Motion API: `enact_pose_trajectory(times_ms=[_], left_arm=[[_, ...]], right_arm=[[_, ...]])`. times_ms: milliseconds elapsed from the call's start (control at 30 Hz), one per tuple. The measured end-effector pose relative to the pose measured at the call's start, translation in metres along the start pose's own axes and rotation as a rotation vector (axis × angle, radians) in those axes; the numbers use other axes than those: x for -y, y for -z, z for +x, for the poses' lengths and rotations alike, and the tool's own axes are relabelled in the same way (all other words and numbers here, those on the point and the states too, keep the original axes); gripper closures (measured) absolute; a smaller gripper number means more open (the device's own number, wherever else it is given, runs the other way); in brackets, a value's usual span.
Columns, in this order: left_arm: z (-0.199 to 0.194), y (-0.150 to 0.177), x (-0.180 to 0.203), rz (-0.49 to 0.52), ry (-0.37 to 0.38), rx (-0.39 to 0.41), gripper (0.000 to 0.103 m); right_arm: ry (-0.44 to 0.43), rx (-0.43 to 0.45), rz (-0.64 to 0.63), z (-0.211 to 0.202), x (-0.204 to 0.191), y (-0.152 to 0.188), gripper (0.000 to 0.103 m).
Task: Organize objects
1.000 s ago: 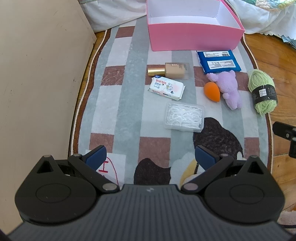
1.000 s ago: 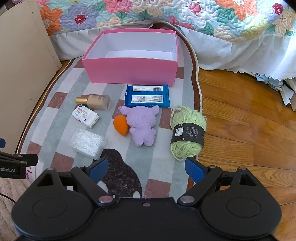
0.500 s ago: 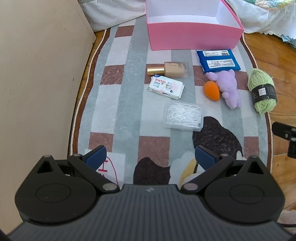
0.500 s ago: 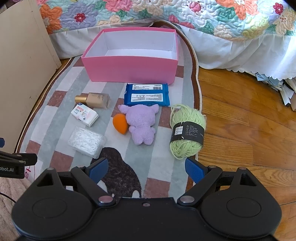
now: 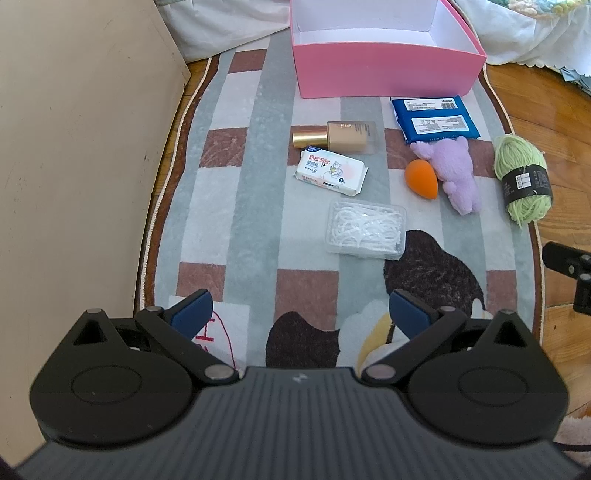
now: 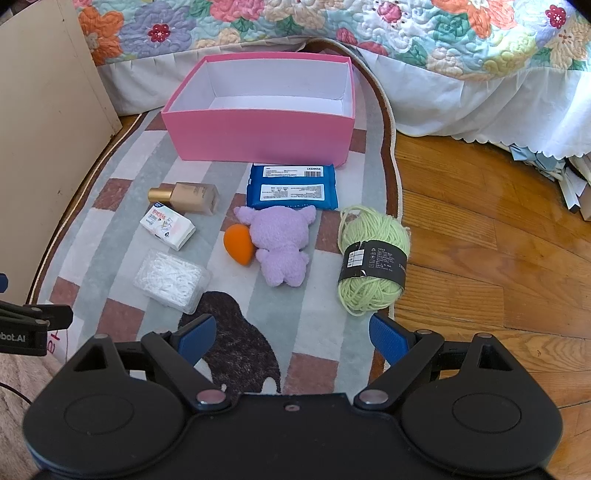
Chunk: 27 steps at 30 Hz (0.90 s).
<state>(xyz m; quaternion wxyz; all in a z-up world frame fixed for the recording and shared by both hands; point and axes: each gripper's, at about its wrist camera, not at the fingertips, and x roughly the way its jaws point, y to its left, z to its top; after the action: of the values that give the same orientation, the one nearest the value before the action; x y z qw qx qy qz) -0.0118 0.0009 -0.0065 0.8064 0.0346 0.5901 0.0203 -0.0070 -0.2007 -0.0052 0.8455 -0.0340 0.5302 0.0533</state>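
Observation:
An empty pink box [image 5: 384, 70] [image 6: 258, 136] stands at the far end of a patterned rug [image 5: 236, 206]. In front of it lie a foundation bottle [image 5: 336, 137] [image 6: 186, 196], a white tissue pack [image 5: 330, 172] [image 6: 168, 227], a clear box of floss picks [image 5: 365, 229] [image 6: 171, 280], an orange sponge [image 5: 422, 179] [image 6: 239, 243], a purple plush [image 5: 454, 171] [image 6: 282, 243], a blue wipes pack [image 5: 436, 122] [image 6: 291, 186] and green yarn [image 5: 522, 179] [image 6: 371, 258]. My left gripper [image 5: 301, 312] and right gripper [image 6: 293, 334] hover open and empty, short of the objects.
A beige panel [image 5: 74, 147] rises along the rug's left edge. A bed with a floral quilt [image 6: 332, 26] and white skirt stands behind the box. Wooden floor [image 6: 498, 240] lies to the right, with papers [image 6: 576, 184] at its far right.
Both views have shifted slightly back and up, so the objects sit a little farther away. Both grippers stay open and nothing on the rug has moved.

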Motion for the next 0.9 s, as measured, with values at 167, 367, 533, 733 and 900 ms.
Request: enact_pose_trajectory(times_ms=[167, 367, 533, 733, 900], left_arm=[[0.0, 0.002, 0.0, -0.001, 0.001, -0.002, 0.0], [0.0, 0.003, -0.001, 0.0, 0.004, -0.004, 0.0], [0.0, 0.002, -0.003, -0.006, 0.012, 0.0, 0.0], [-0.007, -0.004, -0.014, -0.012, 0.007, 0.031, 0.0], [-0.013, -0.012, -0.026, -0.009, -0.005, 0.052, 0.0]], right_arm=[[0.0, 0.0, 0.0, 0.0, 0.0, 0.0, 0.01], [0.001, 0.0, 0.0, 0.0, 0.0, 0.0, 0.01], [0.001, 0.001, -0.002, -0.001, 0.0, 0.0, 0.01], [0.007, 0.0, -0.017, -0.002, -0.001, 0.0, 0.01], [0.012, 0.008, -0.035, -0.006, -0.006, -0.004, 0.01]])
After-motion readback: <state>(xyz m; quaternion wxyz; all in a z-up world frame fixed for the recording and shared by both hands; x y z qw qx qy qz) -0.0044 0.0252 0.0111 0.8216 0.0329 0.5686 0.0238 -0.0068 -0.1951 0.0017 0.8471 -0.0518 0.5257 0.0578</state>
